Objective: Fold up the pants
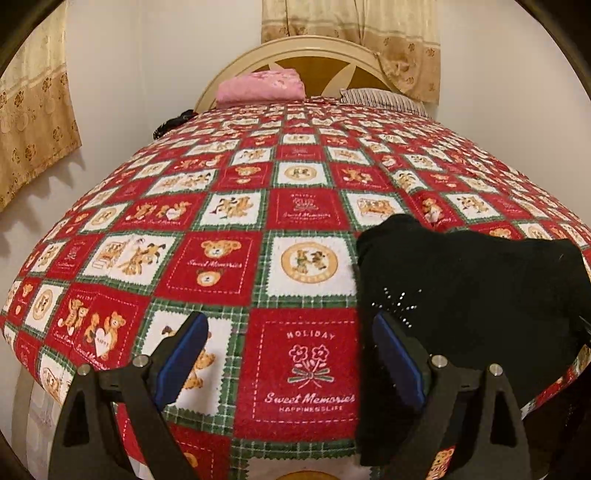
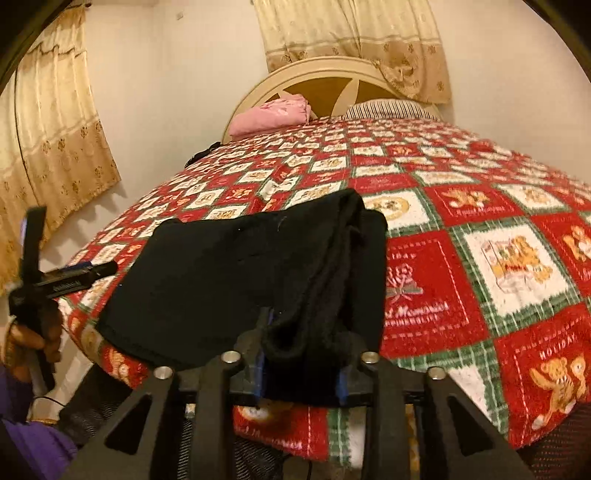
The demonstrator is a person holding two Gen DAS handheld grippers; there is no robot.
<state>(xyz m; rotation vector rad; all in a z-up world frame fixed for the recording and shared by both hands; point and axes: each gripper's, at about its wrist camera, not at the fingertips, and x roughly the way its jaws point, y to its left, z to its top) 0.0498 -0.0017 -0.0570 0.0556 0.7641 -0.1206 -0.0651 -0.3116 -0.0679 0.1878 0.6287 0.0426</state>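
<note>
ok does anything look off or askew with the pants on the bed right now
The black fabric pants lie folded but askew at the patchwork teddy-bear bedspread near edge, one end bunched inside the right gripper. The left gripper is open over bare bedspread, holding nothing. Nothing is spilled or damaged.

Likely a home bedroom: bed (image 1: 258,221), curtains (image 1: 351,33).

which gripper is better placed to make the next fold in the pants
Right. The right gripper is already shut on a bunched edge of the black pants, so it can probably carry that edge over. The left gripper is open over the blanket, beside the pants, holding nothing.
</note>
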